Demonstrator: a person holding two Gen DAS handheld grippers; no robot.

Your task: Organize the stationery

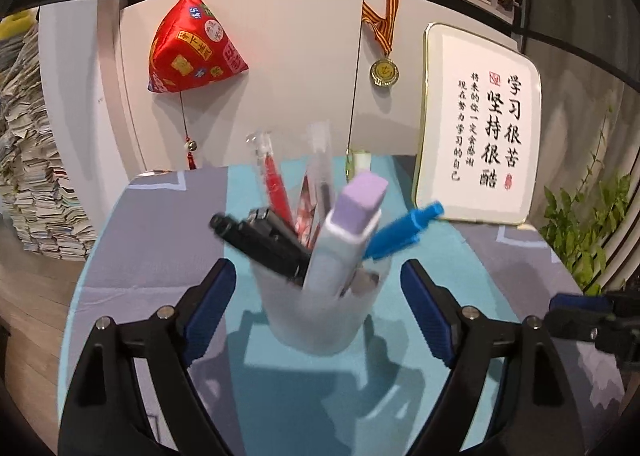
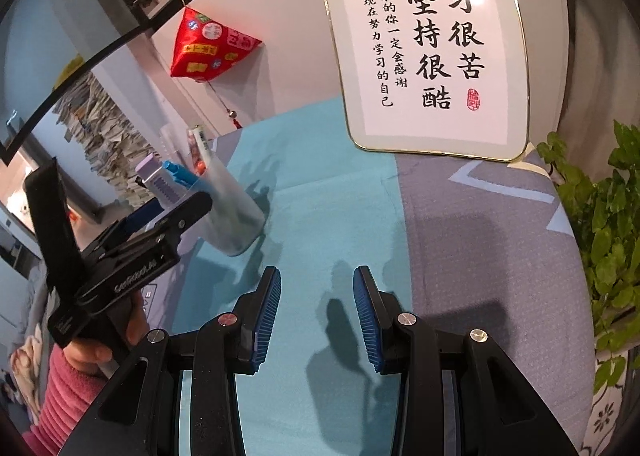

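A translucent white pen cup [image 1: 316, 316] stands on the teal and grey cloth [image 1: 400, 396]. It holds black markers [image 1: 260, 244], a red pen [image 1: 275, 181], a clear pen [image 1: 320, 159], a blue pen [image 1: 404, 232] and a purple-capped white stick [image 1: 352, 215]. My left gripper [image 1: 318, 296] is open around the cup, with a gap at each blue pad. In the right wrist view the cup [image 2: 240, 211] sits at the left, with the left gripper [image 2: 188, 211] beside it, held by a hand in a pink sleeve [image 2: 60, 396]. My right gripper [image 2: 316, 316] is open and empty over the teal cloth.
A framed calligraphy board [image 2: 432, 43] leans against the white cabinet at the back right. A green plant [image 2: 608, 248] stands at the table's right edge. A red hanging ornament [image 1: 192, 47] and a medal [image 1: 384, 71] hang on the cabinet. Stacked papers [image 1: 32, 159] rise to the left.
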